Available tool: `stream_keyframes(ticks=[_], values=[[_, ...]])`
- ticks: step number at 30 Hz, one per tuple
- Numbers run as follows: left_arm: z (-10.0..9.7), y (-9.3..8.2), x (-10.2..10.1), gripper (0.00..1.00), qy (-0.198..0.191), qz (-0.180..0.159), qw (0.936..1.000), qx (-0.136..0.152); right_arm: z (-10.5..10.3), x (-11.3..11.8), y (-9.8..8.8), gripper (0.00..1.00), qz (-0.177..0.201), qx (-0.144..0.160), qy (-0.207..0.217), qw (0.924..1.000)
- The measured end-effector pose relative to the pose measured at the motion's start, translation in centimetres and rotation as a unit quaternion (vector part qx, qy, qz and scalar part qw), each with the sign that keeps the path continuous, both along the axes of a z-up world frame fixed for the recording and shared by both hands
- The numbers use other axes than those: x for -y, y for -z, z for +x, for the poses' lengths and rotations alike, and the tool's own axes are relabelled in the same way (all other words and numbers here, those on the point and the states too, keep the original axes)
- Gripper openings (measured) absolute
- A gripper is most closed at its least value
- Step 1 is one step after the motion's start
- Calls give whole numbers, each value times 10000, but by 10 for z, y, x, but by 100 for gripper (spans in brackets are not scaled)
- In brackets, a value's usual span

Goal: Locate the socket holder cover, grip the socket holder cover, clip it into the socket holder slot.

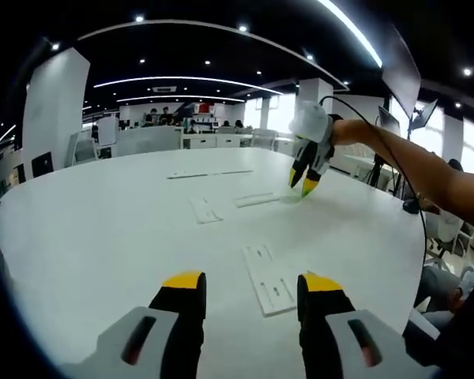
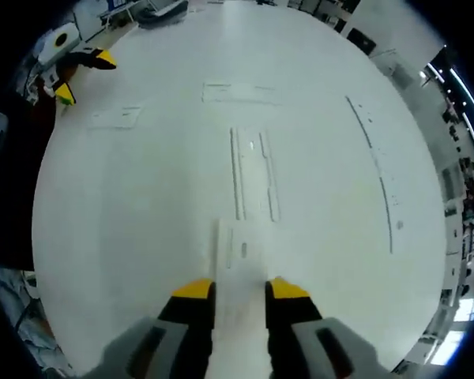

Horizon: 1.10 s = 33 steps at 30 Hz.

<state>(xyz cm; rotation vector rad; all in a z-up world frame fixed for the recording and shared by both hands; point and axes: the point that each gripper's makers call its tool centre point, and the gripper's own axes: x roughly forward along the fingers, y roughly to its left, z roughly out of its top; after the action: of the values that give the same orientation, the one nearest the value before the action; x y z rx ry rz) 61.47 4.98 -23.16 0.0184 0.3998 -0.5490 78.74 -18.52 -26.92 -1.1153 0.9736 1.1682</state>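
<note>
Right tongs: in the right gripper view my right gripper (image 2: pixel 241 289) has its jaws closed on the near end of the socket holder cover (image 2: pixel 238 251), a flat white strip reaching toward 12 o'clock.
Socket holder slot: the long white channel (image 2: pixel 253 172) lies on the white table (image 2: pixel 142 205) just beyond the cover's far end, in line with it.
Left tongs: my left gripper (image 1: pixel 253 282) hangs with its jaws apart, gripping nothing.
Near left tongs: a white plate (image 1: pixel 267 278) lies flat between the jaw tips.
Cross view: the right gripper (image 1: pixel 303 183) sits at 1 o'clock in the left gripper view, tips down at the table.
</note>
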Motion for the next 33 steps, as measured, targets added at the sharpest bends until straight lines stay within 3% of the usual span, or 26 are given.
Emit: stream_keyframes(ticks=[7,9,13,33], values=[[4,2,0,46,31,-43,10000,-35,7,4,1,26,-155,29,-145,9998],[0,0,11,46,246,-273,9993,-73,10,6,2,26,-202,26,-145,9997],[-2,-1,21,46,357,-164,9992,-48,14,9,2,26,-332,47,-218,9992],[-3,6,11,46,216,-93,9996,-124,12,3,6,26,-382,-85,-386,9985]])
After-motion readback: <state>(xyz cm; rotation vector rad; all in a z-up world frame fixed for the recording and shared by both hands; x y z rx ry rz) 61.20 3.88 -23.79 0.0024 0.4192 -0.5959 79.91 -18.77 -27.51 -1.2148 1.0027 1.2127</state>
